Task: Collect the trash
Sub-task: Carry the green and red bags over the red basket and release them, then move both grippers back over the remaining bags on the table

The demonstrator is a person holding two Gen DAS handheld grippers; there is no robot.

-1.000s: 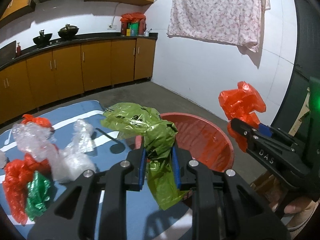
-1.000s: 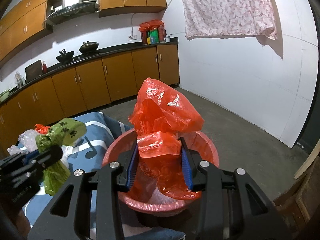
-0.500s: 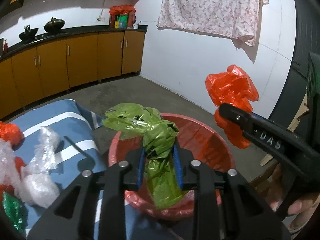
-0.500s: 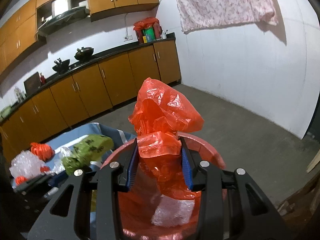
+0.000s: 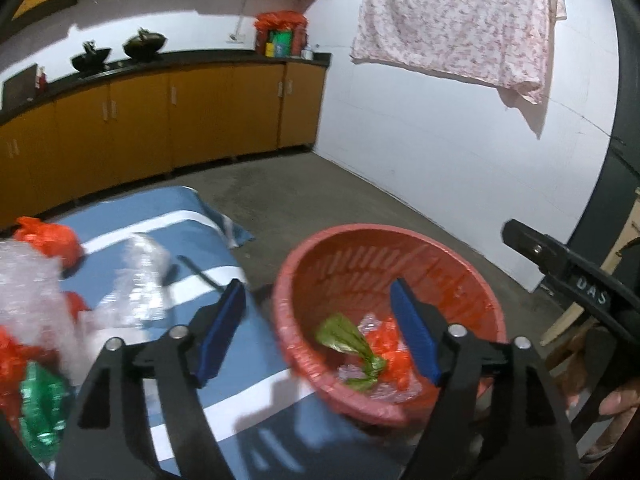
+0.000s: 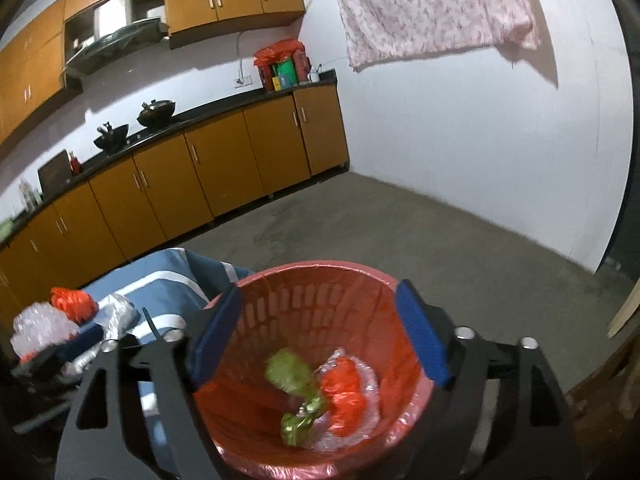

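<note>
A red plastic basket (image 5: pixel 320 252) (image 6: pixel 320 276) stands beside a blue striped cloth. Inside it lie a green bag (image 5: pixel 348 340) (image 6: pixel 292 376), a red bag (image 5: pixel 394 344) (image 6: pixel 344 392) and clear plastic. My left gripper (image 5: pixel 320 332) is open and empty over the basket's near left rim. My right gripper (image 6: pixel 316 336) is open and empty above the basket; its black finger also shows in the left wrist view (image 5: pixel 560 268). More trash lies on the cloth: a red bag (image 5: pixel 48 240), clear plastic (image 5: pixel 136 288) and a green bag (image 5: pixel 40 404).
The blue striped cloth (image 5: pixel 256 364) covers a low surface at the left. Orange kitchen cabinets (image 6: pixel 208 168) line the far wall, with woks on the counter. A bare concrete floor (image 6: pixel 400 232) lies beyond the basket. A floral sheet (image 5: pixel 460 20) hangs on the white wall.
Both grippers have opened. The green bag has dropped from the left one and the red bag from the right one; both now lie in the basket.
</note>
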